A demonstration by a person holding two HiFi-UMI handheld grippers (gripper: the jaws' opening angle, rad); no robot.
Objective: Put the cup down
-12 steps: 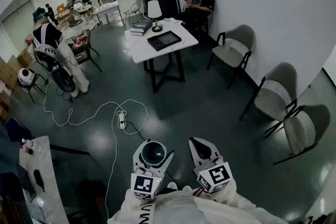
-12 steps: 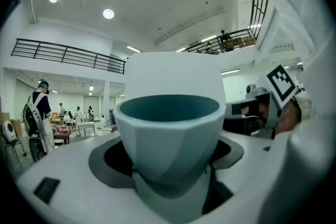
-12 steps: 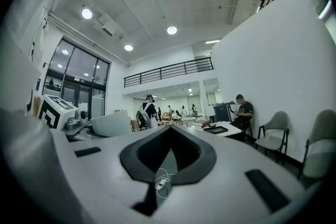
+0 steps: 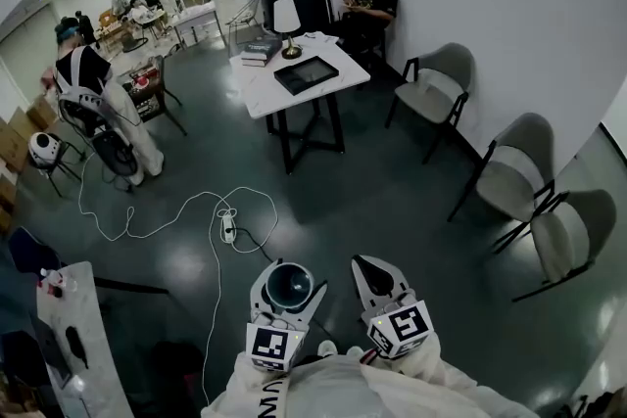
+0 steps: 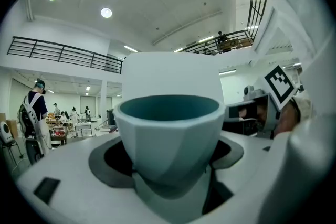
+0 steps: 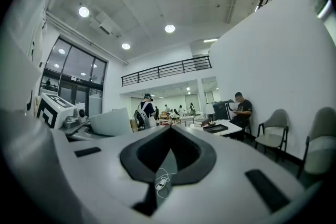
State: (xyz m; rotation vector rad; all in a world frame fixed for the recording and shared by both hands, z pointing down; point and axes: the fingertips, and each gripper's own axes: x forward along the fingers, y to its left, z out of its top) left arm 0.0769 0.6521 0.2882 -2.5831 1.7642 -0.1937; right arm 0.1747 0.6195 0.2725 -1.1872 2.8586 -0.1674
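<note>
A pale blue-grey faceted cup (image 4: 288, 285) with a dark teal inside stands upright between the jaws of my left gripper (image 4: 286, 295), held over the dark floor close to my body. In the left gripper view the cup (image 5: 168, 128) fills the middle, seated in the black pads (image 5: 107, 157), and the left gripper (image 5: 169, 168) is shut on it. My right gripper (image 4: 375, 277) hangs just to the right of it at the same height. Its jaws (image 6: 169, 134) meet at the tips with nothing between them. The cup's side (image 6: 111, 122) shows at the left of the right gripper view.
A white table (image 4: 257, 93) with a lamp (image 4: 287, 19), a black tray (image 4: 306, 73) and books stands ahead. Three grey chairs (image 4: 437, 91) line the right wall. A white cable and power strip (image 4: 226, 225) lie on the floor. A person (image 4: 370, 7) sits beyond; a light table (image 4: 83, 338) is at left.
Both grippers and the cup keep their places. The head view has shifted only slightly.
</note>
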